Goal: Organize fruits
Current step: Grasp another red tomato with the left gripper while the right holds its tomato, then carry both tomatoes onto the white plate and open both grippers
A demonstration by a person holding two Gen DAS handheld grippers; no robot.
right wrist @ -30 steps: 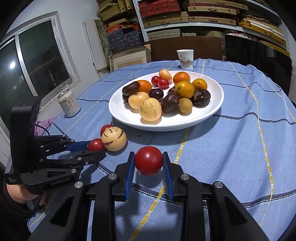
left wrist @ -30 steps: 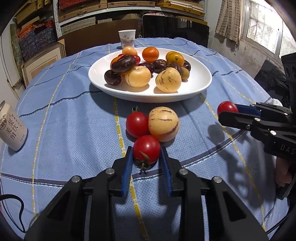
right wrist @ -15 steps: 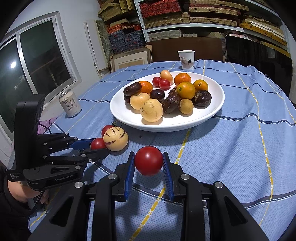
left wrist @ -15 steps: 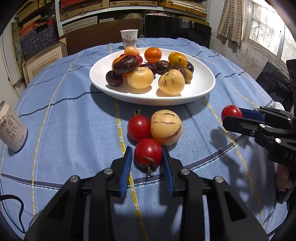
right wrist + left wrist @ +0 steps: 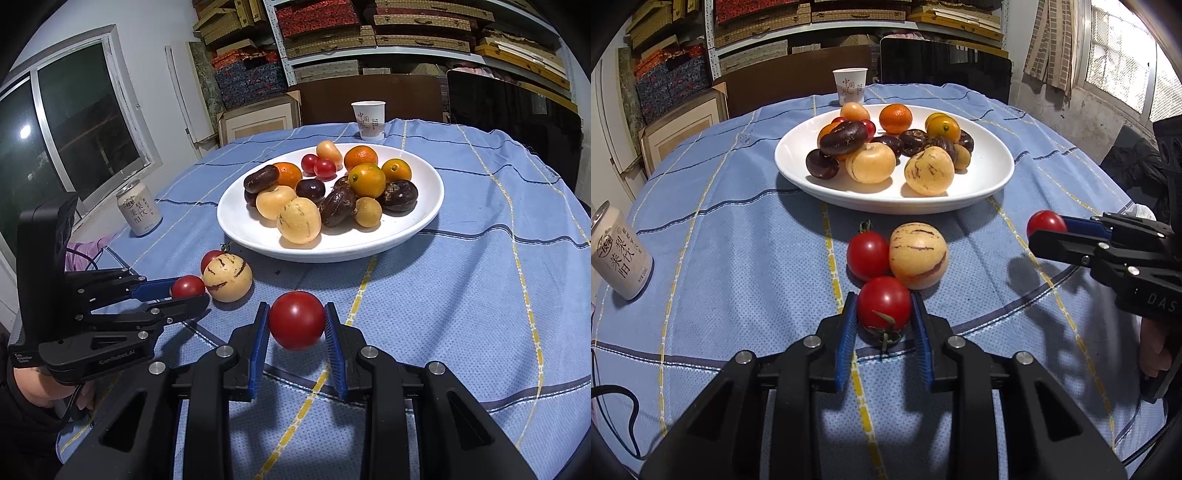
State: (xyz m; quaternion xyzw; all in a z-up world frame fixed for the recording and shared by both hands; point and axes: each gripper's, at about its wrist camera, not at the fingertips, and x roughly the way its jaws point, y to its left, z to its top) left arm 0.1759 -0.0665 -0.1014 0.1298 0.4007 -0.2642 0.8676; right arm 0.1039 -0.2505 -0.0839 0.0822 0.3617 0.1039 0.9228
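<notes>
My left gripper (image 5: 884, 314) is low over the blue cloth, its jaws closing on a red tomato (image 5: 882, 301) whose stem points toward me; the blue pads touch both its sides. Just beyond it lie another tomato (image 5: 868, 254) and a striped yellow melon (image 5: 918, 254). My right gripper (image 5: 297, 325) is shut on a second red tomato (image 5: 297, 319), held a little above the cloth. The white plate (image 5: 990, 177) behind them holds several oranges, dark fruits, yellow melons and small tomatoes. Each gripper also shows at the edge of the other's view.
A drink can (image 5: 618, 254) stands at the table's left edge and a paper cup (image 5: 849, 85) behind the plate. A hand holds each gripper's handle. Shelves, boxes and a dark chair ring the round table.
The tomato between my left pads has turned a little, its stem now lower and nearer me. The right gripper and its tomato have not moved.
</notes>
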